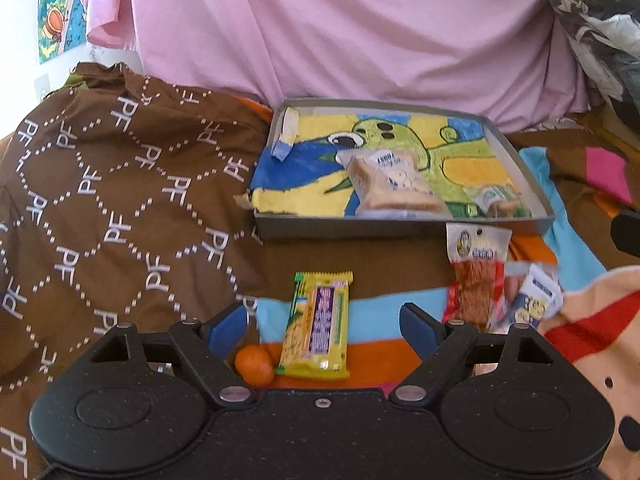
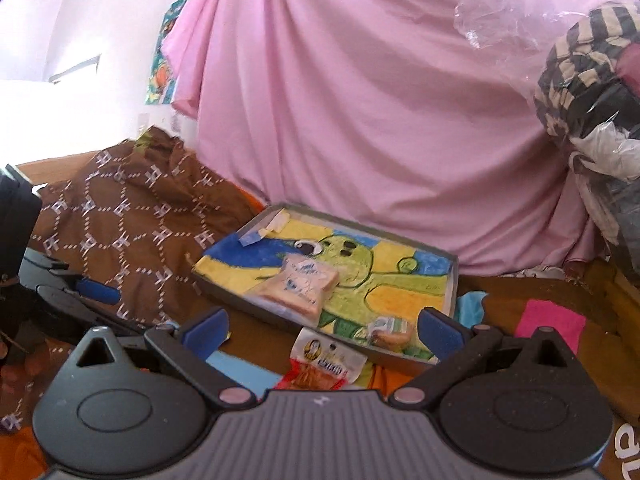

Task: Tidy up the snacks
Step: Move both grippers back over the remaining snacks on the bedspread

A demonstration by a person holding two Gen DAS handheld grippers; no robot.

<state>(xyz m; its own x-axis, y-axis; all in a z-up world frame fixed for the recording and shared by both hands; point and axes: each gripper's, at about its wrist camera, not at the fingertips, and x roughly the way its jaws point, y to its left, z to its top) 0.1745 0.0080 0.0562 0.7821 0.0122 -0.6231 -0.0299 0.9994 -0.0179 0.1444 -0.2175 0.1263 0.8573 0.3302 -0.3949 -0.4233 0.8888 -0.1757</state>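
Since both grippers are spread wide and holding nothing, next pick is free choice. Landmark: grey tray [image 1: 400,227] with the cartoon liner. Already in the tray: bread packet [image 1: 394,186] near centre, small wrapped snack [image 1: 494,200] in its near-right corner. Outside, in front of the tray's near wall: yellow bar [image 1: 316,326], sitting right between the fingers of left gripper [image 1: 324,322]; small orange fruit [image 1: 254,365] just left of the bar. Red-and-white snack bag [image 2: 326,366] lies just off the tray's near wall, under right gripper [image 2: 322,330].

Handling guess: bar is light, foil film likely slick, contents brittle, so pinch across the short width at mid-length, gentle squeeze. Bag is soft and crinkly; grab the flat sealed top.
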